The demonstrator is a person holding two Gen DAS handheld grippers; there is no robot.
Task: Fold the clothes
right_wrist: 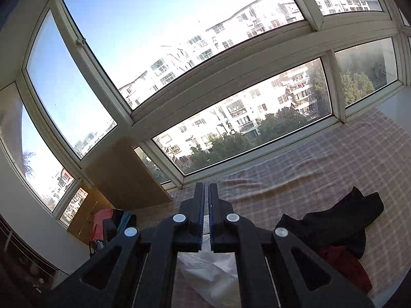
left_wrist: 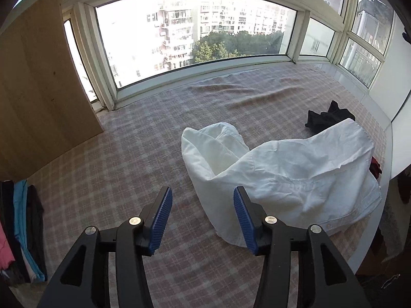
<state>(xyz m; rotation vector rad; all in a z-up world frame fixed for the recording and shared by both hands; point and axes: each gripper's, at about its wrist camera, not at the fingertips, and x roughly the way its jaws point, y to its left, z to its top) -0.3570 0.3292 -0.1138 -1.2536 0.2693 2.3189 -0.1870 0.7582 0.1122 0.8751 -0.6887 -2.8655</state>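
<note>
A white shirt (left_wrist: 295, 169) lies crumpled on the pink checked bedspread (left_wrist: 123, 154), its right side raised into a ridge. My left gripper (left_wrist: 202, 191) hovers over the shirt's near left edge, blue pads apart and nothing between them. In the right wrist view my right gripper (right_wrist: 207, 186) is shut and held high, pointing at the window. A sliver of white cloth shows between its pads near their base, and the white shirt (right_wrist: 210, 269) hangs below it. The right gripper does not appear in the left wrist view.
A black garment (left_wrist: 328, 118) (right_wrist: 341, 220) lies behind the shirt, with a red one (right_wrist: 344, 264) beside it. Folded clothes (left_wrist: 20, 225) are stacked at the left edge. A wooden board (left_wrist: 43, 82) leans by the window (left_wrist: 195, 30).
</note>
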